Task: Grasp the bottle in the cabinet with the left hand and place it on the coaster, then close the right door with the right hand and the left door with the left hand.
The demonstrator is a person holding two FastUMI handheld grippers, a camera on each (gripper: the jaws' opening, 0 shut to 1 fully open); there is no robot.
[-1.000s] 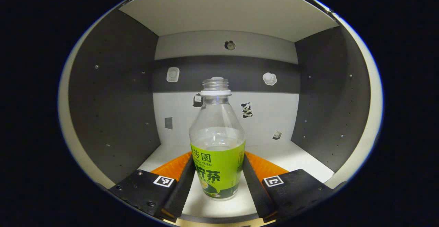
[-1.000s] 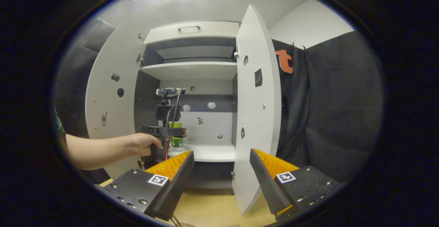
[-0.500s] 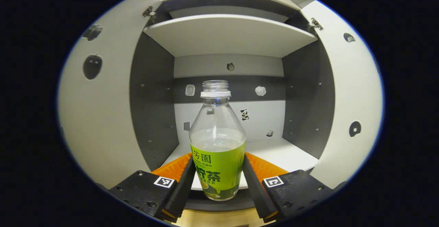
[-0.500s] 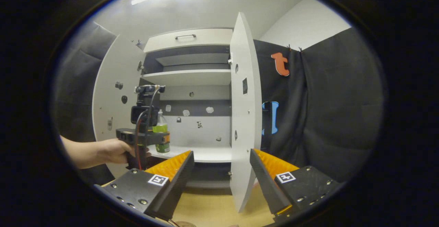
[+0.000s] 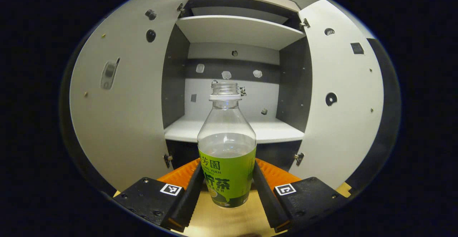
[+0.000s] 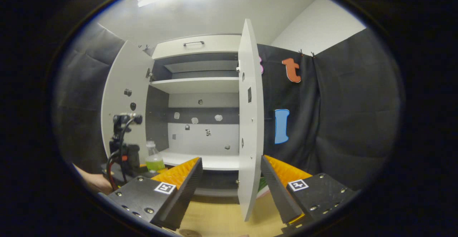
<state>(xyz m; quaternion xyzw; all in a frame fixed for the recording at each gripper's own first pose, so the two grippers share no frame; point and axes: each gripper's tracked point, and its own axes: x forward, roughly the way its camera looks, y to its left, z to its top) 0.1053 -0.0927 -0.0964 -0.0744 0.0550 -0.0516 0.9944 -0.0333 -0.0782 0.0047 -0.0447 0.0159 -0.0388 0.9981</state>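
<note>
A white two-door cabinet (image 5: 232,72) with grey inner walls stood open at frame centre above a pale wooden desk (image 5: 229,219), black cloth behind. The left claw (image 5: 226,188) pinched the clear, uncapped plastic bottle with green label (image 5: 227,158) upright at lower centre — clear of the shelf. Uncapped and part-full, it might have spilled if tilted. The right claw (image 6: 231,179) sat spread near the white right door (image 6: 250,122).

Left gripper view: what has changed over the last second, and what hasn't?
The left claw, shut on the clear green-labelled bottle, has carried it back out of the white cabinet, now above the wooden tabletop. Both doors are open as before; the right claw remains open, empty.
</note>
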